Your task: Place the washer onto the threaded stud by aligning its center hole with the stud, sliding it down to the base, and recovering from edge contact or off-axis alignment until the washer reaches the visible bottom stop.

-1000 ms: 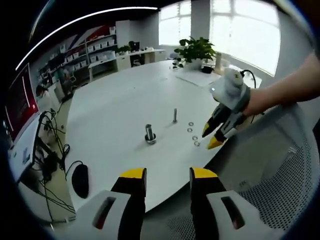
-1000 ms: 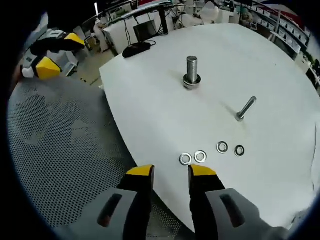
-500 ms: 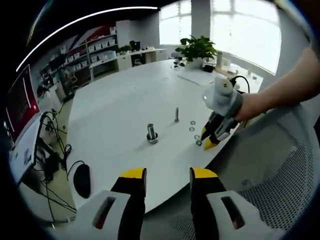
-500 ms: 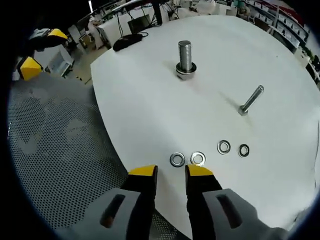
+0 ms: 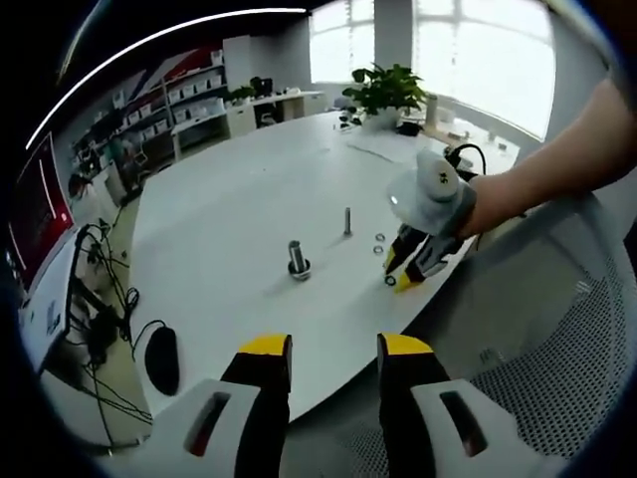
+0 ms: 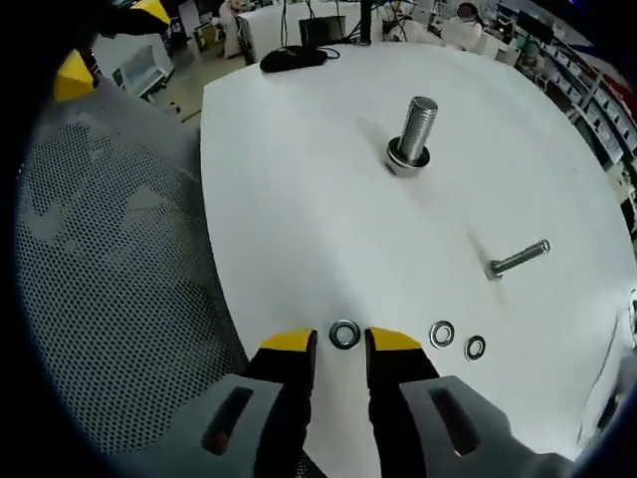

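On the white table (image 6: pixel 299 199) the thick threaded stud (image 6: pixel 416 127) stands upright on its wide base; in the left gripper view the stud (image 5: pixel 297 259) is at mid-table. My right gripper (image 6: pixel 340 344) is low at the table's near edge, open with a narrow gap. A steel washer (image 6: pixel 344 334) lies flat just ahead, between its yellow tips. Two more washers (image 6: pixel 442 334) (image 6: pixel 475 348) lie to the right. In the left gripper view the right gripper (image 5: pixel 400 275), held by a hand, points down at the washers (image 5: pixel 390 280). My left gripper (image 5: pixel 335 349) hangs open off the table with nothing in it.
A thin bolt (image 6: pixel 518 259) stands beyond the washers, right of the stud. A black mouse (image 5: pixel 159 358) lies near the table's left edge. A grey mesh chair (image 6: pixel 100 249) sits beside the table edge. A potted plant (image 5: pixel 383 95) stands at the far end.
The right gripper has come down to the washers at the table edge, its jaws narrowing a little; one washer now lies between its tips. The left gripper has barely moved.
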### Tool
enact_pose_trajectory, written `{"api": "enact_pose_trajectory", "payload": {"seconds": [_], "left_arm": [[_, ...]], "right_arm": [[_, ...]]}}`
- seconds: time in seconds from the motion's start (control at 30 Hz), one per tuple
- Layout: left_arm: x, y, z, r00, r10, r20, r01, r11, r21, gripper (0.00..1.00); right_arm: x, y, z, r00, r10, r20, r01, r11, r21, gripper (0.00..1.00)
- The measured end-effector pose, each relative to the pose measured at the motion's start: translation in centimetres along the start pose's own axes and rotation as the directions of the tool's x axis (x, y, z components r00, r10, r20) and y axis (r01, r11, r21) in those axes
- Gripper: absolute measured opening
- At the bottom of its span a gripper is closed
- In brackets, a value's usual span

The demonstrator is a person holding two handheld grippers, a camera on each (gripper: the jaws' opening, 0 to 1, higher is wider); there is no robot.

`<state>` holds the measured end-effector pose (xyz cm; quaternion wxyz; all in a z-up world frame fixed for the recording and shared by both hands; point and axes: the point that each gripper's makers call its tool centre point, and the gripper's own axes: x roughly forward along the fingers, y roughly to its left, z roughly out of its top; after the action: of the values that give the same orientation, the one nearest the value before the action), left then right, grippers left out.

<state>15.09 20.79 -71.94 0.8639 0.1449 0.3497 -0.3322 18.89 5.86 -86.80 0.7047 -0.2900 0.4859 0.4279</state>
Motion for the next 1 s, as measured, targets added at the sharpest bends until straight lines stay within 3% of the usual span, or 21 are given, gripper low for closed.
{"api": "enact_pose_trajectory", "payload": {"seconds": [0.17,0.4,0.73,1.0], "left_arm": [[0.11,-0.04,-0.21,1.000,-0.004,-0.011,0.004,1.000,0.003,0.32],[-0.01,0.15,0.00,1.000,0.007,-0.001,-0.007,1.000,0.002,0.33],[-0.12,0.50,0.16,1.000,0.024,0.008,-0.024,1.000,0.001,0.32],[-0.14,0.60,0.07,0.999,0.032,0.006,-0.032,0.999,0.008,0.32]], "right_arm": [[0.09,0.01,-0.09,0.998,0.032,-0.062,-0.039,0.993,-0.110,0.19],[0.17,0.38,-0.21,0.987,0.050,-0.152,-0.092,0.955,-0.282,0.19],[0.24,0.40,0.00,0.983,0.041,-0.180,-0.094,0.949,-0.301,0.17],[0.48,0.71,0.11,0.970,0.005,-0.242,-0.104,0.911,-0.398,0.12]]}}
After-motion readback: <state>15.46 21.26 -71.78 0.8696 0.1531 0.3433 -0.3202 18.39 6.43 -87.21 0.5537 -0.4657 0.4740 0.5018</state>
